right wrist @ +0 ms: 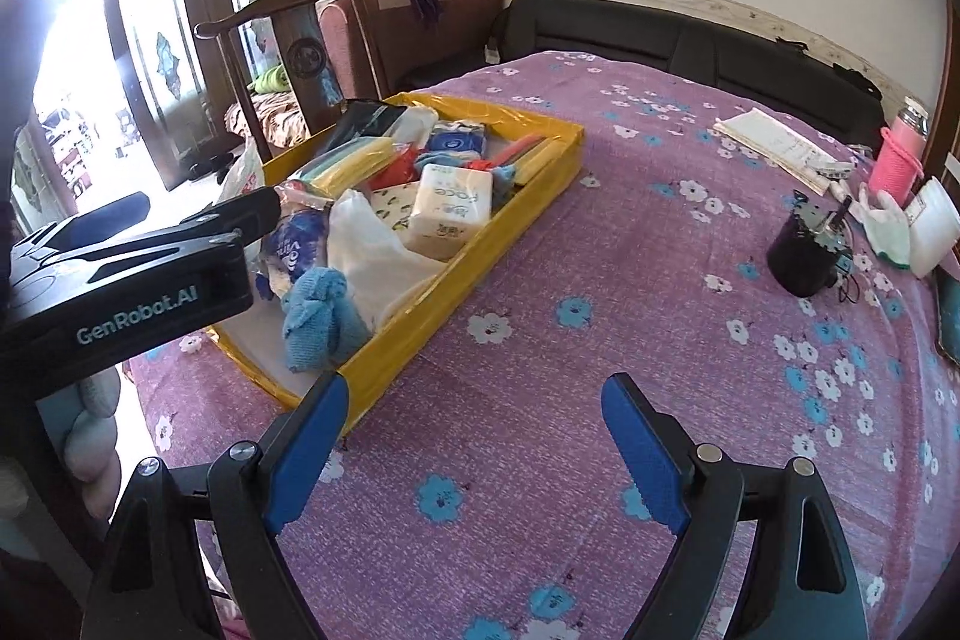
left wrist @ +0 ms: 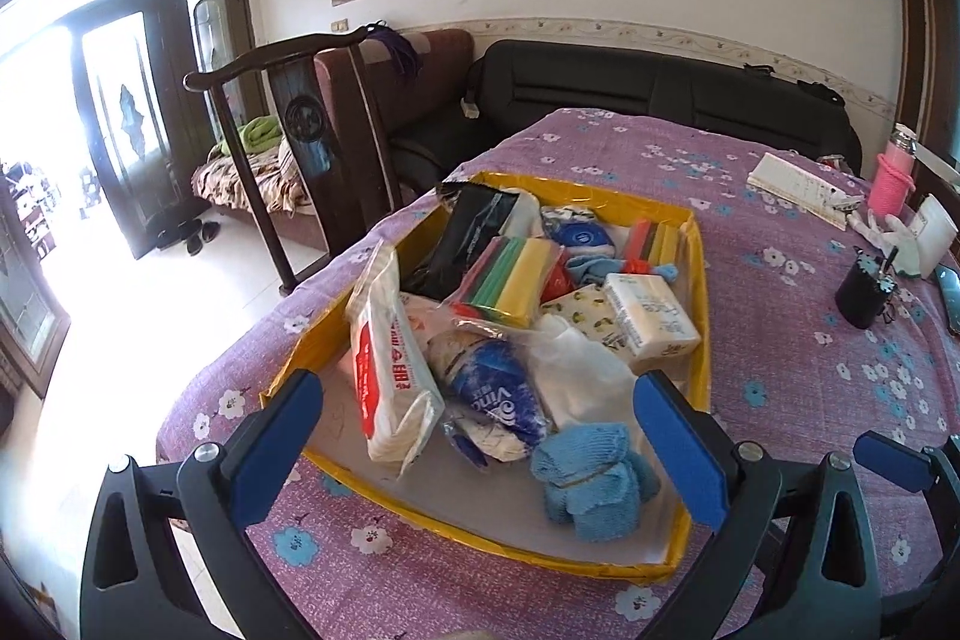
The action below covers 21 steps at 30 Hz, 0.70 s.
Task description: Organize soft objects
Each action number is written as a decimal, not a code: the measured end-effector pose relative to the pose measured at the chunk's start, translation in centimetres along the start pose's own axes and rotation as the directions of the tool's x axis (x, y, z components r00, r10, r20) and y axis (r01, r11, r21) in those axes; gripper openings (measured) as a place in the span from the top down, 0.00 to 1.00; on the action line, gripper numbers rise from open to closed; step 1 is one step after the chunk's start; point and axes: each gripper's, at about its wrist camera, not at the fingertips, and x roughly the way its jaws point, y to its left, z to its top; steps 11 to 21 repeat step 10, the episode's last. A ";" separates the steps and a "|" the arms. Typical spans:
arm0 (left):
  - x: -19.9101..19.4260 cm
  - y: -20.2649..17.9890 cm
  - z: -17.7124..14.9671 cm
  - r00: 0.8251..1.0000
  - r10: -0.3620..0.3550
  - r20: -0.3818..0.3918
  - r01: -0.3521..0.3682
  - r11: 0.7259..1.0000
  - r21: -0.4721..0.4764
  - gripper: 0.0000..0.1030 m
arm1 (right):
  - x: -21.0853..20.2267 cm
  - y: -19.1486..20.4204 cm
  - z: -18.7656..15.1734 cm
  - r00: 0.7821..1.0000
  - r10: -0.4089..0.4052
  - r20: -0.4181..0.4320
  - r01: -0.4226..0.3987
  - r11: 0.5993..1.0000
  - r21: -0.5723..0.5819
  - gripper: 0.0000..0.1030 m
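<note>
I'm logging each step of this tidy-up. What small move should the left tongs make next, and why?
Probably lower the left tongs onto the blue knitted bundle. They are open and empty above the yellow tray, and that bundle lies loose at the near end, closest to them, with bare tray floor around it.

— What is the purple flowered tablecloth (right wrist: 540, 340) made of?
— Cloth. It looks a bit rough and not shiny.
— And the yellow box tray (left wrist: 696, 280)?
— Its walls are wrapped in shiny, smooth tape.
— The blue knitted towel bundle (left wrist: 591, 478)?
— Soft, fuzzy cloth.
— The white tissue pack (left wrist: 651, 319)?
— Smooth, shiny plastic wrap.
— The dark chair (left wrist: 252, 112)?
— Glossy wood.
— The black sofa (left wrist: 630, 100)?
— Smooth, like leather.
</note>
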 end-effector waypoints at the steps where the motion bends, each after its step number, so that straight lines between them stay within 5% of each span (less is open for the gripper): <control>1: 0.1 0.1 0.0 1.000 -0.001 -0.004 0.000 1.000 -0.002 0.00 | 0.0 0.2 0.0 1.000 0.003 0.000 -0.003 1.000 -0.003 0.13; 21: 0.4 -0.2 0.1 1.000 0.014 -0.014 -0.014 1.000 0.005 0.00 | -0.1 0.2 0.1 1.000 0.018 0.002 -0.018 1.000 -0.008 0.13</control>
